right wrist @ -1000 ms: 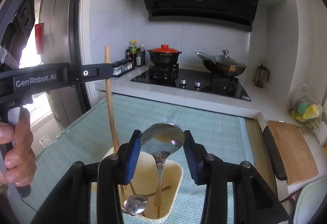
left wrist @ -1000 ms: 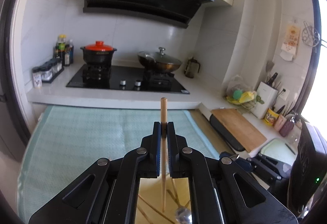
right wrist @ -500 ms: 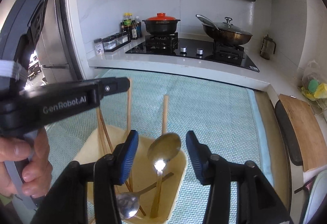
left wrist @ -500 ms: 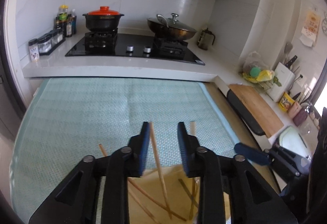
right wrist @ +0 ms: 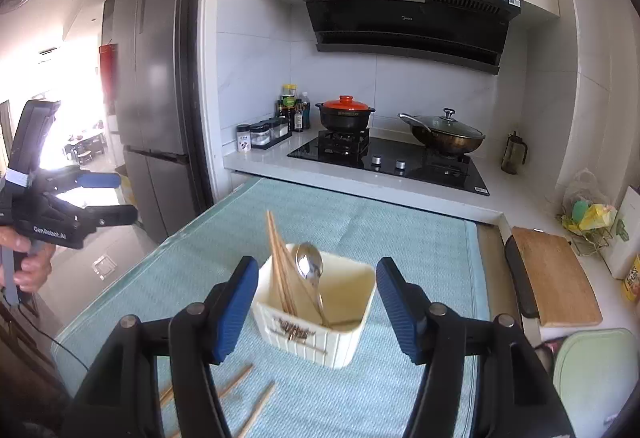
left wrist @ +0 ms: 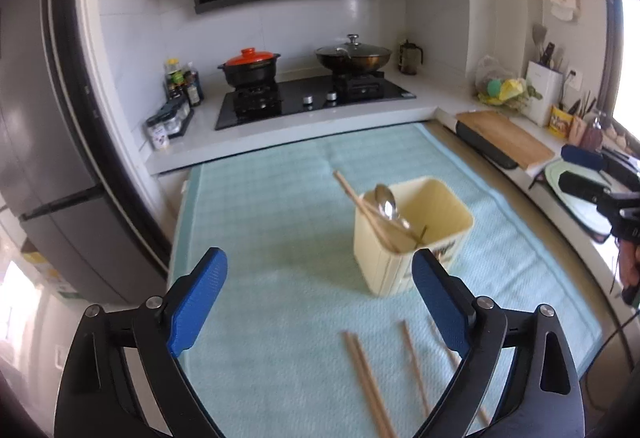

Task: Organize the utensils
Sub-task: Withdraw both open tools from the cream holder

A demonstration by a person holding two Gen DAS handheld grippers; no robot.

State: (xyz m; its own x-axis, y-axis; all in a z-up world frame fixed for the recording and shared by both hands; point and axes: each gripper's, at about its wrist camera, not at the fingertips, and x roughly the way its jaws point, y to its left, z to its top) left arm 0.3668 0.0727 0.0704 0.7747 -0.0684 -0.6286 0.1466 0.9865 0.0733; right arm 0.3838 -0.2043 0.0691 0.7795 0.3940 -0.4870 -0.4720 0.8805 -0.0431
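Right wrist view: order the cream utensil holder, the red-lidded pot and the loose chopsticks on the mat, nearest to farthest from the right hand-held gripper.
1. Loose chopsticks, on the mat, lower left.
2. Cream utensil holder, just ahead, centre.
3. Red-lidded pot, far back on the stove.

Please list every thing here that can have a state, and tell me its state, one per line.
left gripper: jaws opening, nothing between them
right gripper: jaws opening, nothing gripped
cream holder: upright on the mat, holds chopsticks and spoons
spoon: leaning inside the holder
loose chopsticks: lying flat on the mat
black pot: red lid on
wok: glass lid on
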